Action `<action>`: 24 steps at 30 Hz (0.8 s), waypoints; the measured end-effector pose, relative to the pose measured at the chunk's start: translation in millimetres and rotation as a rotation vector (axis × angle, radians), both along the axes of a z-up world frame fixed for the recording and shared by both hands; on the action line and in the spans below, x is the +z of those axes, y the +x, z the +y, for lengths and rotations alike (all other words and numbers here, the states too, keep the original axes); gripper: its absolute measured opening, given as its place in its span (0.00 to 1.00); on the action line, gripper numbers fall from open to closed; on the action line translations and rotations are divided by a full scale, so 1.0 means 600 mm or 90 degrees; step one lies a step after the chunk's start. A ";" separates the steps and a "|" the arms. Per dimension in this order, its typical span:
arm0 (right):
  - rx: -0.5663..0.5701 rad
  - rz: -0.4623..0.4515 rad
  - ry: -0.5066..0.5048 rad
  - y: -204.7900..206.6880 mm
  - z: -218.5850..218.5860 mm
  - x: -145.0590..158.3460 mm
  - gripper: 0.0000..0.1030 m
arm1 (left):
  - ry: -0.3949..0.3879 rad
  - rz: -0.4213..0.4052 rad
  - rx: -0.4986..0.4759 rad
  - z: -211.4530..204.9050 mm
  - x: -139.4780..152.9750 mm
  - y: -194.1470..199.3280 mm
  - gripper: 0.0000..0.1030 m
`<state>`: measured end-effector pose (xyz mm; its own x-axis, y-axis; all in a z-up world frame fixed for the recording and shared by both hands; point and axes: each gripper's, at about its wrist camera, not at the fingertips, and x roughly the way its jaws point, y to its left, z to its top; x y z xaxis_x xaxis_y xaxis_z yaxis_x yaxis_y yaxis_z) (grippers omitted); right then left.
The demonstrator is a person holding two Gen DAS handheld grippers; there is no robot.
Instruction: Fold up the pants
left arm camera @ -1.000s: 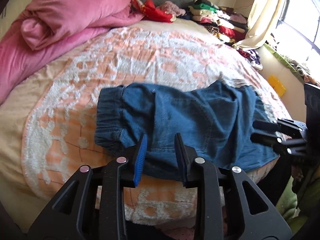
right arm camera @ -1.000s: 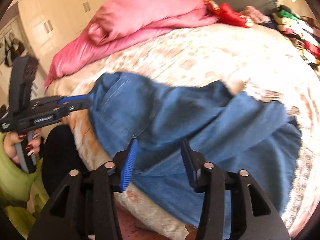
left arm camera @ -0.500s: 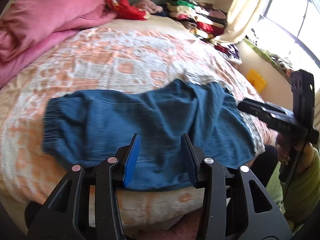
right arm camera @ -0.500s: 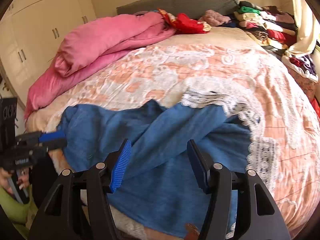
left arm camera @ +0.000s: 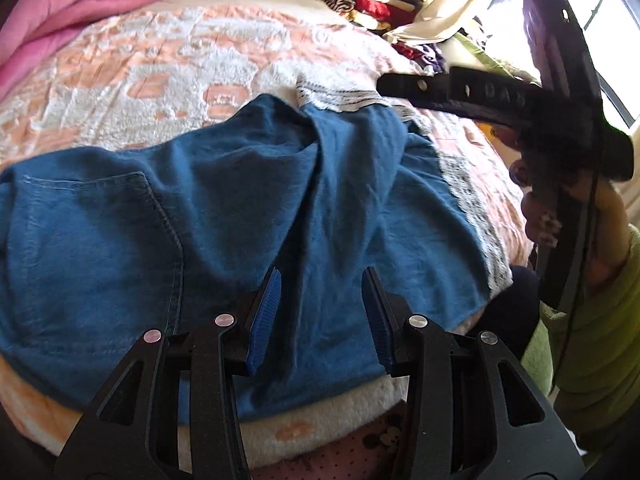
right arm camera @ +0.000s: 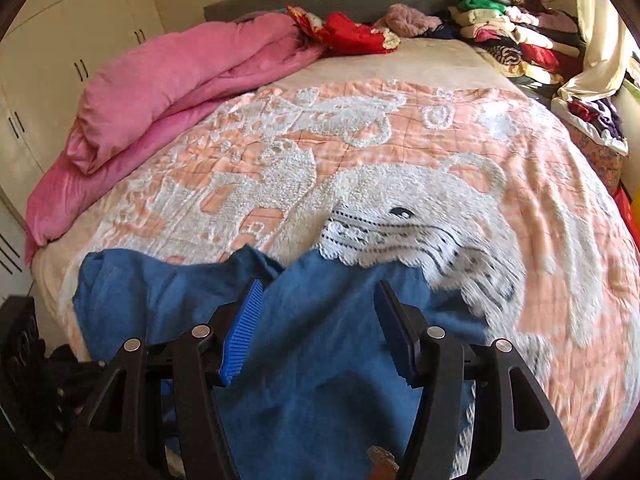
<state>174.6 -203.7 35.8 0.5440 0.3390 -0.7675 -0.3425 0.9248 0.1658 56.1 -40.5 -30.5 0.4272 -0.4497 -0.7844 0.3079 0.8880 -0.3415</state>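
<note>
On the bed (right arm camera: 460,148), near its front edge, the blue pants (left arm camera: 224,216) lie spread and wrinkled over the peach-and-white bedspread (right arm camera: 400,184). Left gripper (left arm camera: 322,316): jaws apart, poised over the cloth, holding nothing. Right gripper (right arm camera: 318,330): jaws likewise apart and empty, above the pants beside their white lace trim (right arm camera: 384,236). A pink quilt (right arm camera: 168,92) lies far left.

Left tool (left arm camera: 322,312) and right tool (right arm camera: 318,328) agape, empty.
</note>
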 end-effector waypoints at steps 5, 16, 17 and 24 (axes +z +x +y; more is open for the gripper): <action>-0.004 0.037 -0.032 0.057 0.026 -0.024 0.55 | -0.016 0.011 0.007 -0.009 -0.012 0.020 0.33; -0.053 0.085 -0.102 0.167 0.075 -0.091 0.55 | -0.006 -0.007 -0.062 -0.051 -0.013 -0.011 0.03; -0.061 0.086 -0.109 0.175 0.077 -0.098 0.55 | -0.007 -0.006 -0.063 -0.051 -0.014 -0.011 0.03; -0.073 0.078 -0.081 0.194 0.044 -0.103 0.12 | -0.007 -0.006 -0.055 -0.044 -0.016 -0.009 0.03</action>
